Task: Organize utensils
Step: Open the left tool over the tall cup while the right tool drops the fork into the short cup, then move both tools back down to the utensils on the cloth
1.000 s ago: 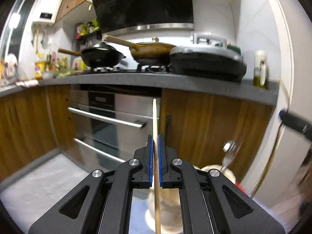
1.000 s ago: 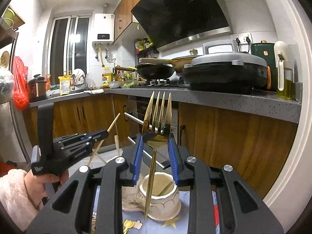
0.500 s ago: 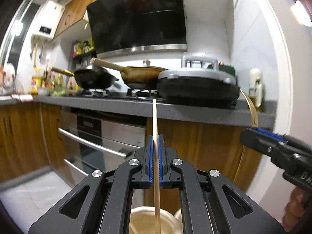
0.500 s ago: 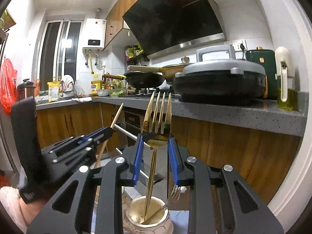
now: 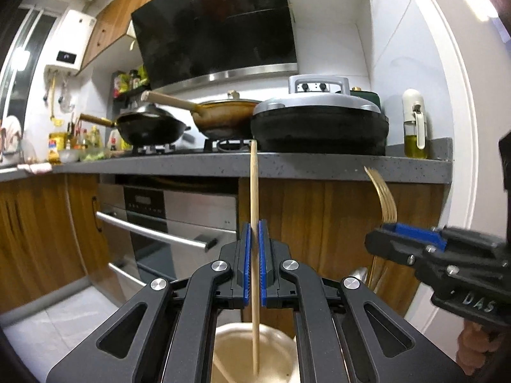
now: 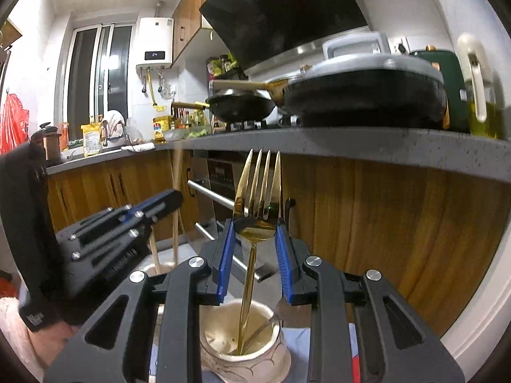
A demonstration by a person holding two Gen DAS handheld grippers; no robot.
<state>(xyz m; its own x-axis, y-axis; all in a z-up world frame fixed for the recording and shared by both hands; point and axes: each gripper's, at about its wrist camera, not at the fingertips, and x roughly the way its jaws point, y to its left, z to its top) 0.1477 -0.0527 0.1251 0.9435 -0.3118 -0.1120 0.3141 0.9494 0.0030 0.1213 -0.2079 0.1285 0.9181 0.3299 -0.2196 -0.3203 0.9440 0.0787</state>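
Note:
My left gripper point(image 5: 253, 233) is shut on a wooden chopstick point(image 5: 254, 191) that stands upright; its lower end reaches into a cream ceramic holder point(image 5: 236, 344) below. My right gripper point(image 6: 252, 239) is shut on a gold fork point(image 6: 257, 191), tines up, handle end down inside a second cream ceramic cup point(image 6: 246, 348) that also holds a silver utensil point(image 6: 274, 316). The right gripper point(image 5: 405, 239) with the fork point(image 5: 383, 198) shows at the right of the left wrist view. The left gripper point(image 6: 150, 207) shows at the left of the right wrist view, over a holder with chopsticks point(image 6: 175, 210).
A grey kitchen counter point(image 5: 319, 162) runs ahead with woks point(image 5: 150, 127), a lidded grill pan point(image 5: 319, 127) and an oil bottle point(image 5: 415, 127). Below are wooden cabinets point(image 5: 335, 217) and a steel oven point(image 5: 179, 217). A range hood point(image 5: 217, 25) hangs above.
Both grippers have come lower over the cups, and the chopstick and the fork handle now reach down into them. The right gripper has come closer beside the left.

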